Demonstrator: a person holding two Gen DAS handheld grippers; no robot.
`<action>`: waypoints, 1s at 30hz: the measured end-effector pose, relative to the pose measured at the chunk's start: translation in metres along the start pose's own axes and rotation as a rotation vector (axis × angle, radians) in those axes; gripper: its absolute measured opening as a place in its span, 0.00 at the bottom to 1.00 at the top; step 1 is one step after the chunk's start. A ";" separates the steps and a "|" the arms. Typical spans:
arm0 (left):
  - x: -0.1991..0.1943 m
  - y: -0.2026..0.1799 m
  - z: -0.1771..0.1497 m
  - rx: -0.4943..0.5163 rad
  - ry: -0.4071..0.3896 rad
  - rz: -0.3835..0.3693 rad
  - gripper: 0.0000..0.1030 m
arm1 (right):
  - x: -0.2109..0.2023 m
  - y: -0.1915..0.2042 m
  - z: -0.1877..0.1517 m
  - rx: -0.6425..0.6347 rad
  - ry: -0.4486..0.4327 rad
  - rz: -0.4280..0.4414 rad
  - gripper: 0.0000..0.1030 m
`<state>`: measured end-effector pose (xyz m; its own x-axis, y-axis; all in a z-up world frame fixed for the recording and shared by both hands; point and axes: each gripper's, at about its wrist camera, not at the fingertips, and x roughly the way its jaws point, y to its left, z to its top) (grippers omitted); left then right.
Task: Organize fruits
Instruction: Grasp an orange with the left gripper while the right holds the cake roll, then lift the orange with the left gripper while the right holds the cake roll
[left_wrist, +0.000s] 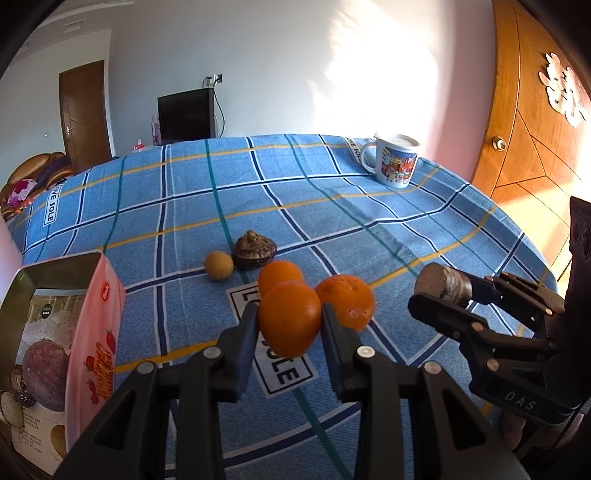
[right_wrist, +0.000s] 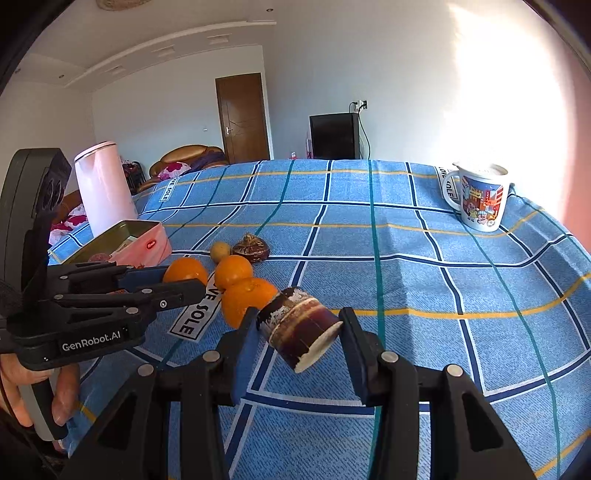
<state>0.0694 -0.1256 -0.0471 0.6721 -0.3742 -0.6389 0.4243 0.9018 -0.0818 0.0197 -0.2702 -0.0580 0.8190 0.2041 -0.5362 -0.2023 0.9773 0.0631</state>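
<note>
Left gripper (left_wrist: 290, 323) fingers clamped on a round orange tangerine (left_wrist: 289, 318), lifted just above the blue plaid tablecloth (left_wrist: 369, 221) on the table. Likely bound for the open pink rectangular tin box (left_wrist: 94, 317) just to its left, which seems to be the collection spot. Right gripper (right_wrist: 299, 328) fingers closed on a short brown cylindrical chunk with a pale cut end (right_wrist: 301, 328), maybe sugarcane, held tilted and off the cloth, probably waiting its turn. Two more orange tangerines (left_wrist: 347, 301) sit touching each other just behind the held one. Farther back lie a small tan round fruit (left_wrist: 218, 265) and a dark brown wrinkled fruit (left_wrist: 254, 251), side by side. White cartoon-print mug (left_wrist: 393, 162) stands well apart at the far edge.
</note>
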 end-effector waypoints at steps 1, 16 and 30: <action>-0.001 -0.001 0.000 0.005 -0.008 0.008 0.34 | -0.001 0.000 0.000 -0.001 -0.005 0.002 0.44; -0.023 0.001 -0.003 0.004 -0.115 0.050 0.34 | -0.013 0.006 -0.002 -0.037 -0.082 0.009 0.44; -0.036 0.003 -0.006 -0.006 -0.188 0.078 0.34 | -0.022 0.009 -0.005 -0.059 -0.143 0.011 0.44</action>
<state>0.0423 -0.1083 -0.0289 0.8042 -0.3366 -0.4898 0.3636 0.9306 -0.0425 -0.0031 -0.2657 -0.0497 0.8837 0.2249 -0.4106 -0.2395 0.9708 0.0164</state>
